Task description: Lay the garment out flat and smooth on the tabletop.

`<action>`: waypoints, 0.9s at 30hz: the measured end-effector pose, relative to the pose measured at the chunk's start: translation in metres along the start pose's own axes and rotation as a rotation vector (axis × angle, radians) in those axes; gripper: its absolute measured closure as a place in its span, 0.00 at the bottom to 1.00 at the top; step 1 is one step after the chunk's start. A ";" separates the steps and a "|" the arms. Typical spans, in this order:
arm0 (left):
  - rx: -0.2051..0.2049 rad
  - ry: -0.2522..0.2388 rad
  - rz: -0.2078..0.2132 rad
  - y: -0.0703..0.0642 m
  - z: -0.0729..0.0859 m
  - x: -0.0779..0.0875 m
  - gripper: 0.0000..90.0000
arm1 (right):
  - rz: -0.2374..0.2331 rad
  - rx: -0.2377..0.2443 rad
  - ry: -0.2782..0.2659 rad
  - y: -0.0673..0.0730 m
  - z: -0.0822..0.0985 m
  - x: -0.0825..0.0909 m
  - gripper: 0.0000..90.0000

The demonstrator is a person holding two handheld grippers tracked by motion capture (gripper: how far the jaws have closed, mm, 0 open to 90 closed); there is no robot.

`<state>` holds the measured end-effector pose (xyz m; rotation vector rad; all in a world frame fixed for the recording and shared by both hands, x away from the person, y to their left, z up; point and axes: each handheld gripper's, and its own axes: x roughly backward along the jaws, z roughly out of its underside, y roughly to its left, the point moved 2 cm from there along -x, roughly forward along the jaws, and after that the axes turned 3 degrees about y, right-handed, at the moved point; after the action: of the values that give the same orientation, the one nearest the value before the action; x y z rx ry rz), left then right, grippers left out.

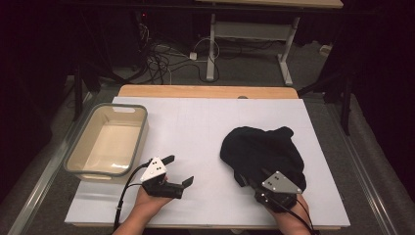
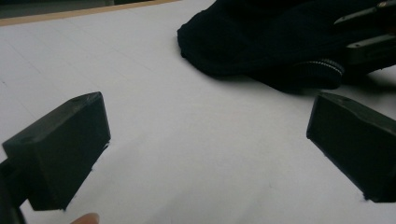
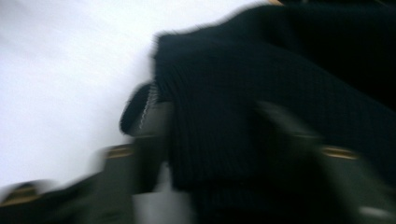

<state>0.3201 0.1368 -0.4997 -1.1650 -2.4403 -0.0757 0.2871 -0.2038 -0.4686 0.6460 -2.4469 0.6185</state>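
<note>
Black knit cloth sits between the right gripper's jaws, but blur hides whether they pinch it; I cannot tell. The garment lies heaped on the white mat, well right of the bin. The left gripper, between bin and garment, gapes wide over bare mat, holding nothing.

My fingers are matt black plastic, blocky and smooth, with a faint sheen along the edges. Ahead at two o'clock lies the dark garment, a soft ribbed knit cloth, fuzzy and dull, with a thin pale stitched line on its cuff. The bench wears a white covering, smooth and matt like paper, over pale wood with a light satin finish. At ten o'clock, the tub looks like smooth, slightly glossy plastic, cream with a grey rim.
</note>
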 end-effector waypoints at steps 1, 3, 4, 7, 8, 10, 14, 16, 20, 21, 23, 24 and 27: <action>0.000 0.000 0.000 0.000 0.000 0.000 0.00 | 0.009 0.000 0.004 -0.004 0.003 -0.001 0.71; -0.003 0.000 -0.002 0.000 0.000 0.000 0.00 | 0.011 -0.003 0.017 -0.013 0.015 -0.007 0.83; -0.003 0.000 -0.002 0.000 0.000 0.000 0.00 | 0.011 -0.003 0.017 -0.013 0.015 -0.007 0.83; -0.002 0.000 -0.003 0.000 0.000 0.000 0.00 | -0.057 -0.009 -0.023 -0.007 0.011 0.000 0.86; -0.002 0.000 -0.003 0.000 0.000 0.000 0.00 | -0.057 -0.009 -0.023 -0.007 0.011 0.000 0.86; 0.002 -0.001 0.000 0.000 0.000 0.000 0.00 | -0.085 0.019 -0.052 0.004 0.005 0.006 0.87; 0.008 -0.003 0.003 0.001 0.000 0.000 0.00 | -0.182 0.034 -0.111 0.031 -0.010 0.014 0.87; 0.010 -0.003 0.006 0.001 0.000 0.000 0.00 | -0.233 0.061 -0.125 0.050 -0.015 0.016 0.87; 0.015 -0.004 0.009 0.002 0.000 0.000 0.00 | -0.297 0.098 -0.132 0.077 -0.022 0.018 0.85; 0.015 -0.005 0.010 0.002 0.000 0.000 0.00 | -0.313 0.062 -0.166 0.075 -0.026 0.023 0.79; 0.015 -0.005 0.010 0.002 0.000 0.000 0.00 | -0.306 0.053 -0.177 0.073 -0.027 0.024 0.75; 0.015 -0.005 0.010 0.002 0.000 0.000 0.00 | -0.286 0.040 -0.184 0.069 -0.029 0.027 0.75; 0.017 -0.005 0.010 0.002 0.000 0.000 0.00 | -0.254 0.029 -0.210 0.056 -0.029 0.035 0.91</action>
<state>0.3213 0.1380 -0.4996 -1.1714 -2.4350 -0.0490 0.2410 -0.1551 -0.4421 1.0612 -2.4915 0.5059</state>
